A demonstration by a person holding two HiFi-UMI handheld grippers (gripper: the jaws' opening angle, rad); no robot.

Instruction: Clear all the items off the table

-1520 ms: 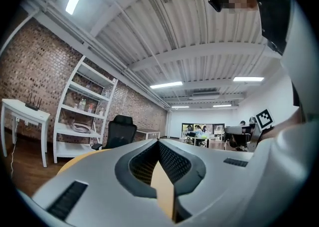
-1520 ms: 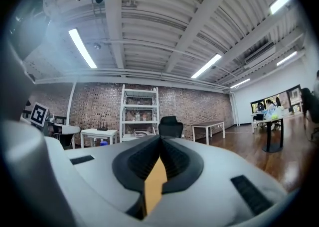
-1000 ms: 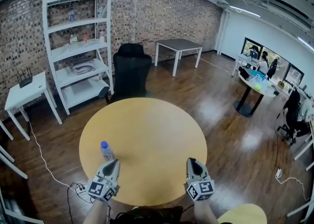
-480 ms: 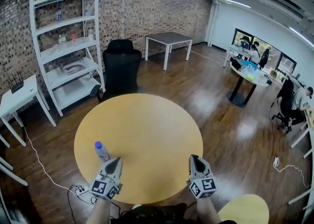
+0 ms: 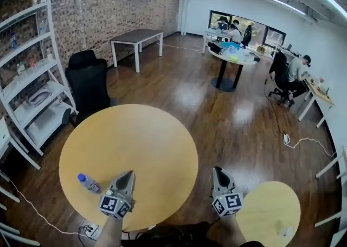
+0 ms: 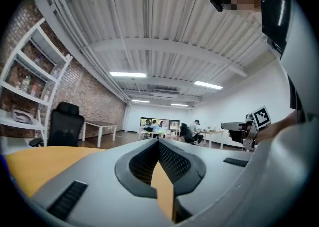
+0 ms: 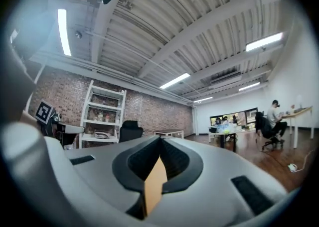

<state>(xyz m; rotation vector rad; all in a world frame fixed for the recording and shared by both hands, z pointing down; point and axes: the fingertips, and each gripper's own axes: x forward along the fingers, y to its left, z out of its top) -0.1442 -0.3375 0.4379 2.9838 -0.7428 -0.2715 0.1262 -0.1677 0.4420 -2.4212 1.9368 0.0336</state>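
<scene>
A clear plastic bottle with a blue cap (image 5: 88, 183) lies on the round yellow table (image 5: 130, 148), near its front left edge. My left gripper (image 5: 128, 175) hovers just right of the bottle, shut and empty. My right gripper (image 5: 216, 169) is off the table's right edge, above the floor, also shut with nothing in it. In the left gripper view my left gripper (image 6: 158, 141) has its jaws pressed together, and the right gripper (image 6: 239, 127) shows to the side. In the right gripper view my right gripper (image 7: 160, 140) has its jaws meeting.
A second small round yellow table (image 5: 269, 213) sits at the front right. A black chair (image 5: 89, 80) stands behind the main table, a white shelf unit (image 5: 30, 89) at the far left. People sit at desks (image 5: 293, 72) far right. A cable (image 5: 303, 140) lies on the floor.
The head view has swung to the right: table and bottle shifted left in frame, and the second yellow table came further into view. The right gripper now sits past the table's right edge.
</scene>
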